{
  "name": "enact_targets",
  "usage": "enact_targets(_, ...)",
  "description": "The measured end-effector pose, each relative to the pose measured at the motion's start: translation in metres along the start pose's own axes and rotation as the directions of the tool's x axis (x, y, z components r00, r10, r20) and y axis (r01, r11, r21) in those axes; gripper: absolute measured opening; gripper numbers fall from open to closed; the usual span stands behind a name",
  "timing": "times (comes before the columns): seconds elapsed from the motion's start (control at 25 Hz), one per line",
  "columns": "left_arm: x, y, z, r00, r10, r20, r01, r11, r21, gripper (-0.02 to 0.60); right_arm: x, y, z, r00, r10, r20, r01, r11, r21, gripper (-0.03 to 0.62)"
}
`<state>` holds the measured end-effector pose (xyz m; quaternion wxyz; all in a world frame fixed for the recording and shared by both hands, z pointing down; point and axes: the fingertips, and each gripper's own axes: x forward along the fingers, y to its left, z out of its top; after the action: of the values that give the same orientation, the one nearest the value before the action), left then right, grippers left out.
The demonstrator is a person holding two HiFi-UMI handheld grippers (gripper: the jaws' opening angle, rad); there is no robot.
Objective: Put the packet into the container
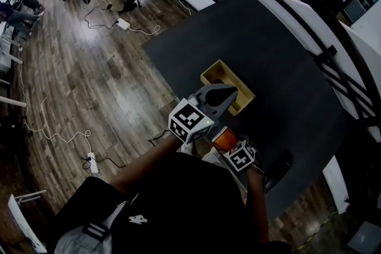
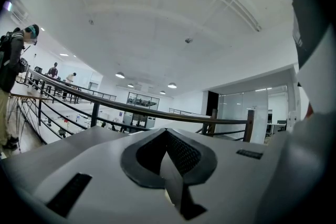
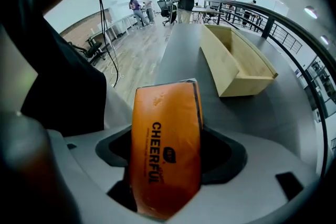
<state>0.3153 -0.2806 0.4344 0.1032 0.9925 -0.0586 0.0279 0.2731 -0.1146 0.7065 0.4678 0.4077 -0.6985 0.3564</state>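
An orange packet (image 3: 167,155) printed CHEERFUL stands upright between the jaws of my right gripper (image 3: 168,136), which is shut on it. In the head view the packet (image 1: 224,138) shows just over the near edge of the dark table (image 1: 268,50), with the right gripper (image 1: 230,144) pointing steeply down. The open wooden container (image 1: 209,75) lies just beyond it; in the right gripper view the container (image 3: 239,63) is ahead and to the right, with nothing visible inside. My left gripper (image 1: 230,94) hovers over the container's near side, held level. Its jaws (image 2: 167,134) meet, with nothing between them.
A black railing (image 1: 333,50) runs along the table's far side. A flat black object (image 1: 278,168) lies on the table near the front right. On the wooden floor (image 1: 89,80) to the left are cables and a power strip (image 1: 92,162). People stand at desks far off.
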Motion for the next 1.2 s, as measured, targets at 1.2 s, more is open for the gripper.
enact_targets(1.2, -0.044, 0.043, 0.009, 0.980, 0.197, 0.030, -0.197, 0.980, -0.014, 0.005, -0.081, -0.138, 0.160, 0.984, -0.098, 0.146, 0.109, 0.992, -0.069, 0.357)
